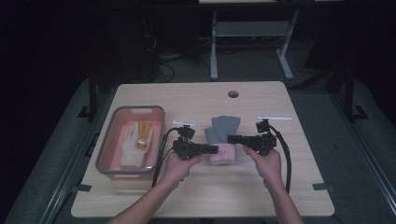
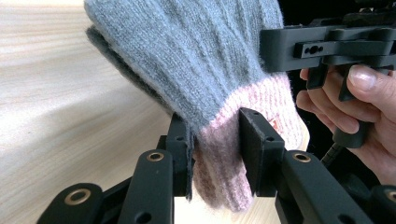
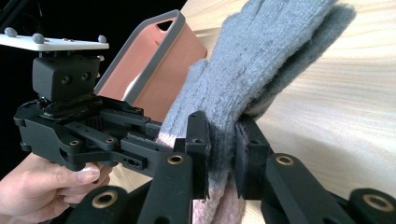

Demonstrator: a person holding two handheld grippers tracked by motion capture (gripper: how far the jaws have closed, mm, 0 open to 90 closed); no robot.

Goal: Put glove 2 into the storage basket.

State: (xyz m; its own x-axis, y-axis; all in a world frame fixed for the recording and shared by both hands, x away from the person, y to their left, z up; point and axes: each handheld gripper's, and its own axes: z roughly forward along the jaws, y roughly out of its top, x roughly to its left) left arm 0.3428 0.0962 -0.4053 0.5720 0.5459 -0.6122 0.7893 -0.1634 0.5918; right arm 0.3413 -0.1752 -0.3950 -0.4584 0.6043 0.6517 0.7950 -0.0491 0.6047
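A grey knitted glove with a pink cuff (image 1: pixel 222 135) lies at the table's middle, fingers pointing away from me. From its left side my left gripper (image 1: pixel 215 149) comes in and is shut on the pink cuff (image 2: pixel 219 154), which bunches between the jaws of that gripper (image 2: pixel 217 140). My right gripper (image 1: pixel 231 138) reaches in from the opposite side. In the right gripper view its jaws (image 3: pixel 223 140) pinch the grey knit (image 3: pixel 261 60) just above the cuff. The glove looks two layers thick; whether it is a pair I cannot tell.
A grey-rimmed bin with a pink inside (image 1: pixel 112 135) stands at the table's left and holds a white and yellow glove (image 1: pixel 133 142). A round hole (image 1: pixel 233 94) sits near the table's far edge. Bare wood lies in front of my hands.
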